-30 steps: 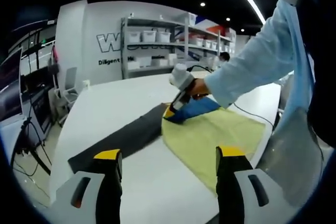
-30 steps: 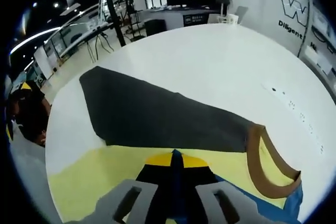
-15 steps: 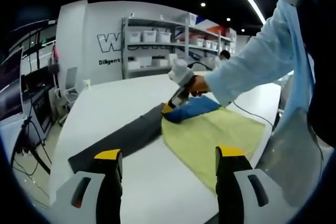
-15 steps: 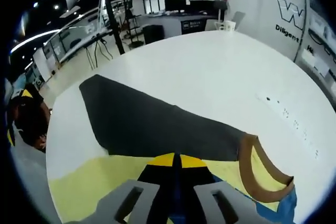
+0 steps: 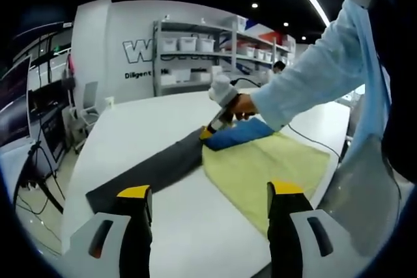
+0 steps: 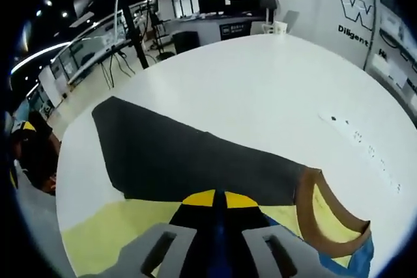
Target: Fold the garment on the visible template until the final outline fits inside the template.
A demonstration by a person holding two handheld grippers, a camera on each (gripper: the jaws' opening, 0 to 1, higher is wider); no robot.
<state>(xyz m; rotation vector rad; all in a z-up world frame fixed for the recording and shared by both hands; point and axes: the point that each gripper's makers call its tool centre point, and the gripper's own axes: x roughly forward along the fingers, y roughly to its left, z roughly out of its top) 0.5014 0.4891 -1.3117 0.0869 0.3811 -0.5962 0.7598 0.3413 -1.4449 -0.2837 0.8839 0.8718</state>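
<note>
Both jaws of the left gripper (image 5: 207, 194) stand wide apart in the left gripper view, with nothing between their yellow tips, poised above the white table (image 5: 140, 138). Beyond them lies the garment (image 5: 264, 167), pale yellow, spread flat on the near side of the table, with a blue part (image 5: 240, 133) folded up at its far edge. A dark grey template (image 5: 153, 169) stretches out from under it toward the left. The right gripper (image 5: 210, 131), held by a person's hand (image 5: 242, 105) in a light blue sleeve (image 5: 316, 73), pinches the blue fabric at its corner. Shelving with white bins (image 5: 186, 45) lines the back wall.

From the right gripper view, the right gripper (image 6: 215, 201) has its jaws closed tight on a fold of blue cloth (image 6: 217, 242), yellow tips touching. The yellow garment (image 6: 104, 239) lies on either side, its brown-trimmed collar (image 6: 313, 209) at the right. The dark grey template (image 6: 176, 157) runs away across the white table (image 6: 260, 83).
</note>
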